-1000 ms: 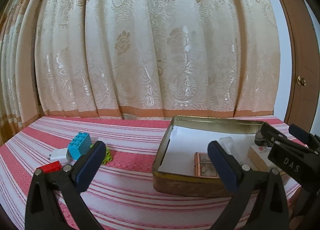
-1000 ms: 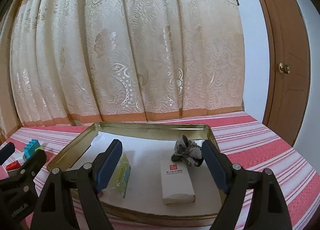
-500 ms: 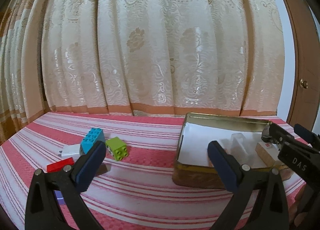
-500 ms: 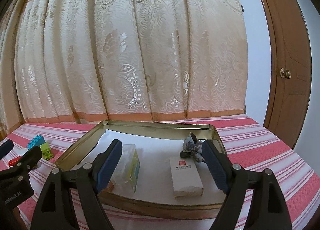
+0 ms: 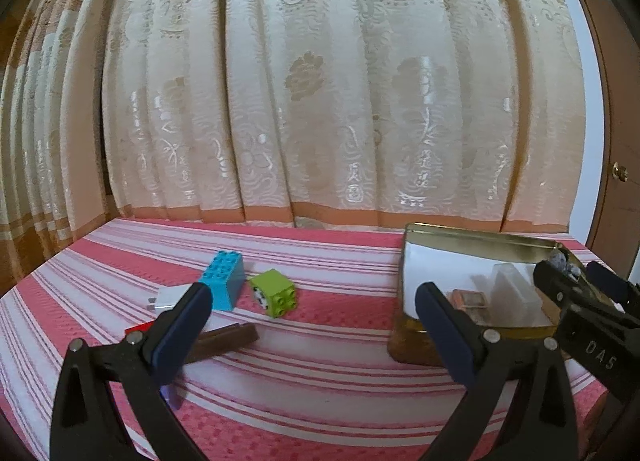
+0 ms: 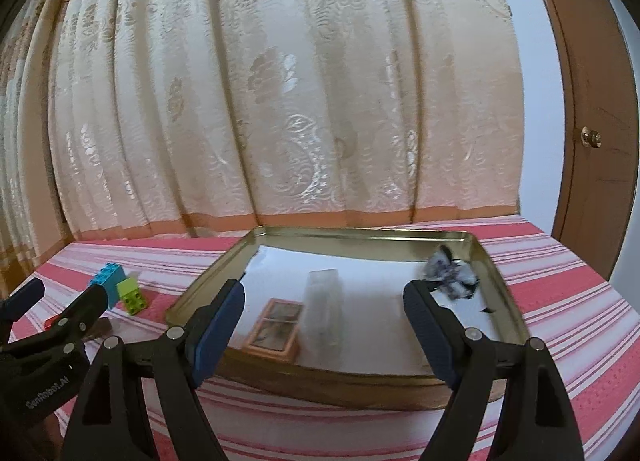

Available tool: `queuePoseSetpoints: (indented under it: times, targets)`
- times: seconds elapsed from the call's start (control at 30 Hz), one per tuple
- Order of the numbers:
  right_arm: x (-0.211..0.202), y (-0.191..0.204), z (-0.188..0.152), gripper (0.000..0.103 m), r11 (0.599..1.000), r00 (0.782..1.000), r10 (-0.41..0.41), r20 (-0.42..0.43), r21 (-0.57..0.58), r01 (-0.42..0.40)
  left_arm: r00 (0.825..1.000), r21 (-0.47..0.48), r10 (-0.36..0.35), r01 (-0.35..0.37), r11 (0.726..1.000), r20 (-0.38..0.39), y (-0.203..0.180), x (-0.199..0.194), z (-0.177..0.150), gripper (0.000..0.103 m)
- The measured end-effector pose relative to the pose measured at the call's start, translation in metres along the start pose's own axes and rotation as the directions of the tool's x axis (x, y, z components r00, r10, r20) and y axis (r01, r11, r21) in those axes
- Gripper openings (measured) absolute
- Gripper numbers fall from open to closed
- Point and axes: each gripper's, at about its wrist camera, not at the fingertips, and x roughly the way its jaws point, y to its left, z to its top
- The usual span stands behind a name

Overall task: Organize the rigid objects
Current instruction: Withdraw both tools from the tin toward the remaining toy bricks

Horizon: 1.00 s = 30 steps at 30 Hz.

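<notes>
1. We held the left gripper (image 5: 312,317) spread wide and empty; the right gripper (image 6: 324,315) stood equally spread, gripping nothing.
2. Just ahead of the left gripper's left finger lay the blue brick (image 5: 224,279) and green brick (image 5: 276,293), apart from each other.
3. We judged both light, stiff and smooth; grip across flat opposite sides.
4. Ahead-right sat the tin tray (image 5: 472,235).

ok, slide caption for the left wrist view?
Open left gripper faces blue brick, green brick and brown bar on striped cloth, gold tin alongside.
</notes>
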Motion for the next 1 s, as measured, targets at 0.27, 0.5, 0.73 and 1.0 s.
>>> queuePoseSetpoints:
  times: [0.27,0.5,0.73,1.0]
  targets:
    - [0.003,0.030,-0.002,0.084,0.998,0.998,0.061,-0.022,0.009,-0.061,0.999,-0.023,0.022,-0.022,0.999,-0.025,0.021,0.001,-0.001,0.103]
    - [0.005,0.054,-0.003,0.084,0.995,0.994,0.099,-0.038,0.007,-0.099,0.996,-0.051,0.074,-0.076,0.996,-0.046,0.041,0.001,-0.003,0.103]
    - [0.006,0.078,-0.003,0.084,0.991,0.990,0.132,-0.044,-0.003,-0.132,0.989,-0.098,0.115,-0.124,0.987,-0.090,0.068,0.002,-0.007,0.103]
    - [0.008,0.109,-0.002,0.084,0.985,0.983,0.174,-0.055,-0.008,-0.175,0.962,-0.181,0.182,-0.220,0.959,-0.205,0.103,-0.003,-0.021,0.103]
